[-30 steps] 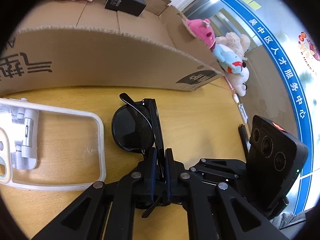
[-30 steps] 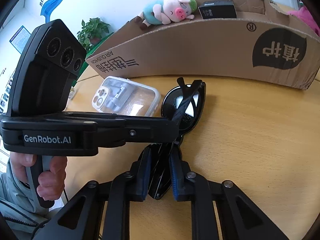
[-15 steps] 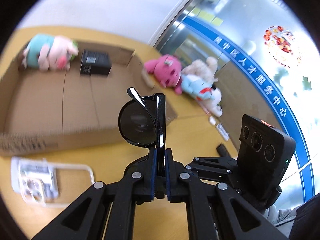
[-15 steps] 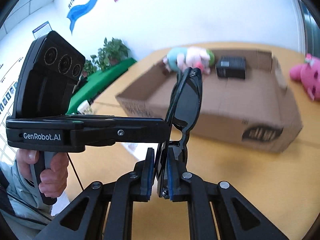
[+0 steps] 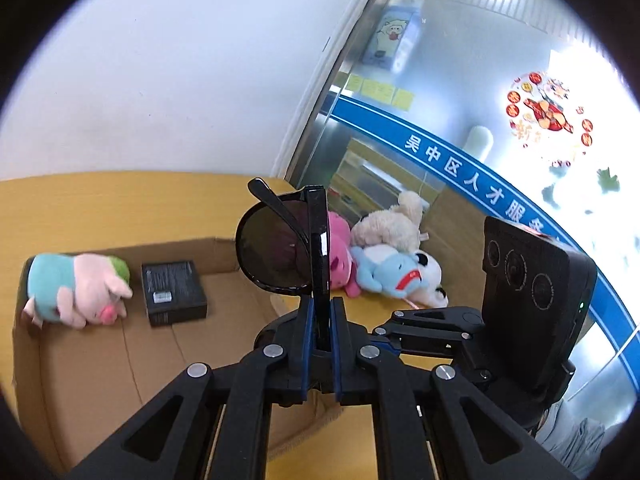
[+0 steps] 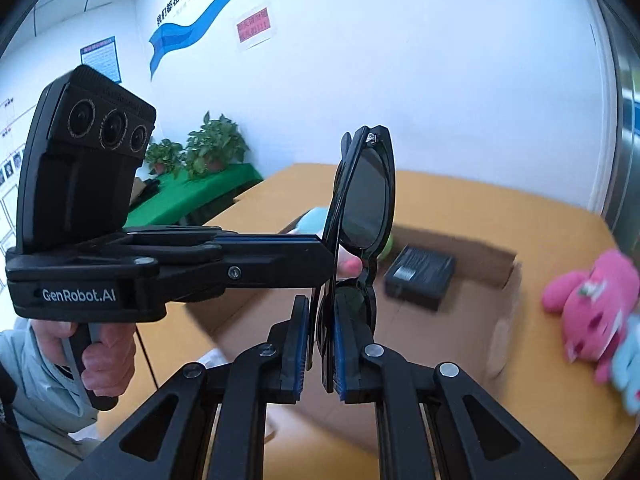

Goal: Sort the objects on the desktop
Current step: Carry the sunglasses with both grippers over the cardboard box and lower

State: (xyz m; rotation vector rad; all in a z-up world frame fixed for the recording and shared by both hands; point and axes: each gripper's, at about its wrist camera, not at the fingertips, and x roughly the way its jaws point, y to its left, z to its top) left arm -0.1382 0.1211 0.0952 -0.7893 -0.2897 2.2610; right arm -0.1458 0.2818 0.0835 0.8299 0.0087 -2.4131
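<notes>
Sunglasses (image 5: 280,252), folded, black frame with dark lenses, were held in the air above the open cardboard box (image 5: 80,360), clear of the table (image 5: 100,208). Both tongs gripped them at once.

Table: yellow wood top, carrying the box and the loose toys.

Cardboard box: open top, brown, standing on the table. Inside it lay a plush pig (image 5: 76,288) with a teal body and a flat black box (image 5: 174,292) just beside it, the two near but apart.

Plush toys (image 5: 392,256): a pink, a cream, and a blue-and-white one, piled together on the table outside the box, on its far right side in the left wrist view.

Left tongs (image 5: 322,344): closed down onto the sunglasses' frame, blue pads pressed on both sides of the thin folded edge. Sunglasses stood upright out of the pads, one lens and a folded temple tip showing to the left.

Right tongs (image 6: 322,344): closed on the lower lens end of the sunglasses, right pad touching the frame; whether the left pad touched could not be told. In the right wrist view the left tongs (image 6: 326,256) came in level from the left and clamped the frame near its bridge. A person's hand (image 6: 106,356) held that gripper's handle, in a light grey sleeve (image 6: 44,392).
</notes>
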